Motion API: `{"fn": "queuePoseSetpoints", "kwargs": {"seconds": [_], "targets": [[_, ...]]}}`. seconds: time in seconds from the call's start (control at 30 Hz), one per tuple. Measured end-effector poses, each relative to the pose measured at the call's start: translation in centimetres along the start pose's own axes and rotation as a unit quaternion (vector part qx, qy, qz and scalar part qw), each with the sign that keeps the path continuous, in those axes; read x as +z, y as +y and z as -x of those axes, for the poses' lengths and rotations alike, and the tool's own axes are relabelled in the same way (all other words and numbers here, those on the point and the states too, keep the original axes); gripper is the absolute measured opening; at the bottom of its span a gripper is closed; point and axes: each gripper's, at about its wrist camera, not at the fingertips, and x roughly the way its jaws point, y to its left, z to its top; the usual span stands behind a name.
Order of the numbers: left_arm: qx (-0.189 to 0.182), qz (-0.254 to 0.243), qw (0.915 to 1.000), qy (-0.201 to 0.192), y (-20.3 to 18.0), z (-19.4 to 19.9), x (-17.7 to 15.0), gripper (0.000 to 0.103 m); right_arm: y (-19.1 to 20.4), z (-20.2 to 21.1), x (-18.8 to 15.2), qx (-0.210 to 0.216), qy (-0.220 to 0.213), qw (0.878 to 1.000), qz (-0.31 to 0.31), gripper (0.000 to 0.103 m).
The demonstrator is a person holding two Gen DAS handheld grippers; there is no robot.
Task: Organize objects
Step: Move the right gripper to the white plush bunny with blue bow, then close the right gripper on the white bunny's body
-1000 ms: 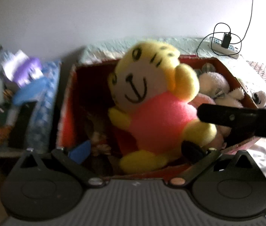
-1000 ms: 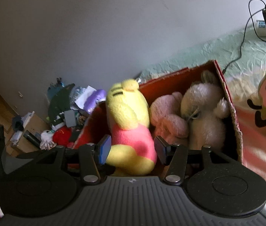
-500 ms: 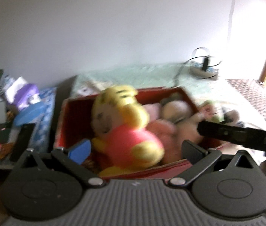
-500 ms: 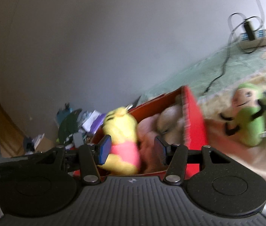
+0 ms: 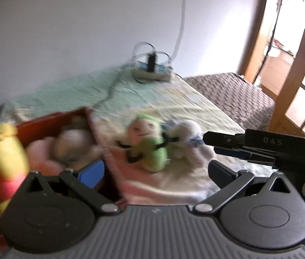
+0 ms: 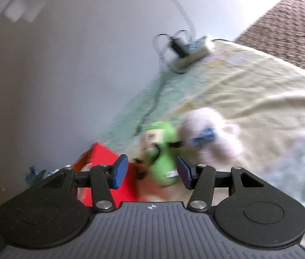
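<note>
Spreading our right claw [image 6: 152, 173] wide and empty, we line it up on the green plush toy [image 6: 163, 157] that sits on the bed [image 6: 249, 90], seen between the pads but not touched. Our left claw [image 5: 154, 171] is just as wide and holds nothing. A white plush toy [image 6: 210, 136] leans against the green one. To their left the red cardboard box [image 5: 51, 118] already holds the yellow bear [image 5: 3, 151], a pink toy and a pale one, so we judge the job partly done, with these two left on the bedsheet. Both claws tilt downward, the right one rolled to one side. A power strip [image 5: 152, 73] lies farther back near the wall.
</note>
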Motion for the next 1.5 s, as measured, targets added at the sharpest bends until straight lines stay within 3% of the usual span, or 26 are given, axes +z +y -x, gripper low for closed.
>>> {"fn": "queuePoseSetpoints", "kwargs": {"seconds": [0.3, 0.7, 0.77, 0.9, 1.07, 1.33, 1.5], "targets": [[-0.06, 0.048, 0.9937, 0.081, -3.6, -9.2, 1.2, 0.102, -5.8, -0.7, 2.5, -0.046, 0.044, 0.998, -0.025, 0.055], [-0.064, 0.075, 0.987, 0.127, -5.9, -16.1, 1.8, 0.091, -9.6, -3.4, 5.4, -0.03, 0.094, 0.994, -0.053, 0.055], [-0.062, 0.079, 0.986, 0.133, -5.8, -16.9, 1.8, 0.078, -9.7, -4.1, 5.8, -0.022, 0.102, 0.993, -0.056, 0.055], [-0.06, 0.093, 0.9825, 0.15, -5.4, -18.6, 1.9, 0.069, -9.7, -5.6, 6.3, -0.007, 0.115, 0.992, -0.054, 0.055], [-0.059, 0.094, 0.9807, 0.161, -5.4, -20.2, 2.1, 0.048, -9.7, -7.8, 6.5, 0.002, 0.138, 0.989, -0.046, 0.056], [-0.063, 0.092, 0.9802, 0.163, -5.4, -21.1, 2.4, 0.046, -10.0, -10.1, 6.6, 0.023, 0.159, 0.986, -0.036, 0.062], [-0.058, 0.113, 0.977, 0.172, -4.5, -21.9, 2.3, 0.065, -9.7, -10.8, 6.5, 0.04, 0.173, 0.984, -0.022, 0.058]]}}
